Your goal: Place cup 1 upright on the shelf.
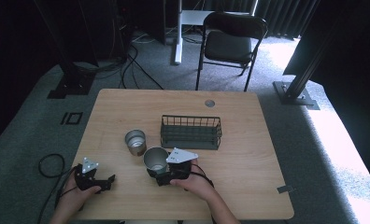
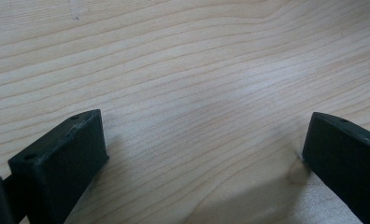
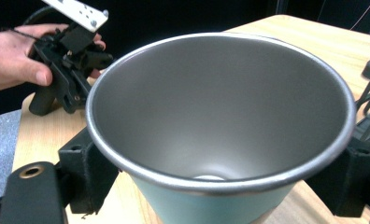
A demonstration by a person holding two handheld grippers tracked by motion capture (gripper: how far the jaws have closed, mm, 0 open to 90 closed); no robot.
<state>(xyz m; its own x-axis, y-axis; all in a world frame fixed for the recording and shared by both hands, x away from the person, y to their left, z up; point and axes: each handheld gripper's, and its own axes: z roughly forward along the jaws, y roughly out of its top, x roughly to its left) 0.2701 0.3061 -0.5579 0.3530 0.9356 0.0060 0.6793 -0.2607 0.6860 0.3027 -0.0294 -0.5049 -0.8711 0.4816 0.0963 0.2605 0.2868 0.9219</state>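
Wooden table (image 1: 248,140), light grain, holding three containers and two hand-held grippers. At the near left edge, the left gripper (image 1: 109,181), held in the person's left hand (image 1: 75,193), sits low over bare wood; in the left gripper view its two black jaws stand wide apart with nothing between them, only tabletop (image 2: 188,84). The same gripper and hand appear farther off in the right gripper view (image 3: 87,58). Next to the right, a small metal cup (image 1: 135,142), upright, stands alone near the table's middle; its interior looks empty, though the high view is too small to be sure. Just beside it, toward the person, a second metal cup (image 1: 155,159) with a pale teal outer wall (image 3: 220,205) stands upright between the jaws of the right gripper (image 1: 167,175), held by the person's right hand (image 1: 192,182). The right gripper view shows one jaw pressed at each side of the cup below its rim, closed on it; the interior is bare metal, empty. Farthest right, a dark wire basket (image 1: 191,132), rectangular, stands behind the gripped cup and apart from it, apparently empty.
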